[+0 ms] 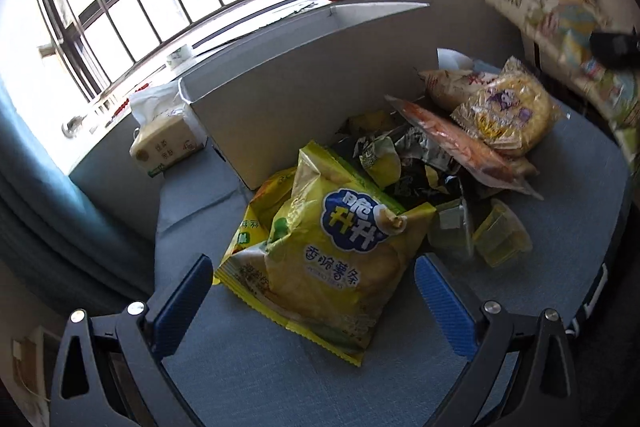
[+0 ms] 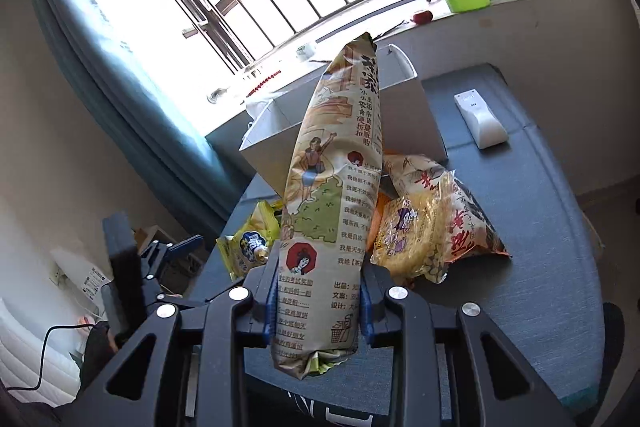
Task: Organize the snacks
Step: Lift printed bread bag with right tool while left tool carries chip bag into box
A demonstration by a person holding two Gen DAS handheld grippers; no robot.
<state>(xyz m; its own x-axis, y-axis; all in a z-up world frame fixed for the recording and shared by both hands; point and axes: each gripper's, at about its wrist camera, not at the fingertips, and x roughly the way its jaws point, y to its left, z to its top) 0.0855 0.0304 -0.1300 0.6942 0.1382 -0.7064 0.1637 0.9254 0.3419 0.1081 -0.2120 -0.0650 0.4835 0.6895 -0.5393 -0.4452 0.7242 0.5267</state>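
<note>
Clamping my right fingers [image 2: 320, 311] across the long packet [image 2: 332, 195], I point it toward the box [image 2: 404, 115]; left fingers [image 1: 316, 303] apart.

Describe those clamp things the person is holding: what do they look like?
Each gripper is a black plastic frame with triangular cut-outs and round silver bolt heads at the joints. The left gripper has two fingers faced with ribbed blue pads. The right gripper has the same black linkage and blue pads. No sleeves show.
</note>
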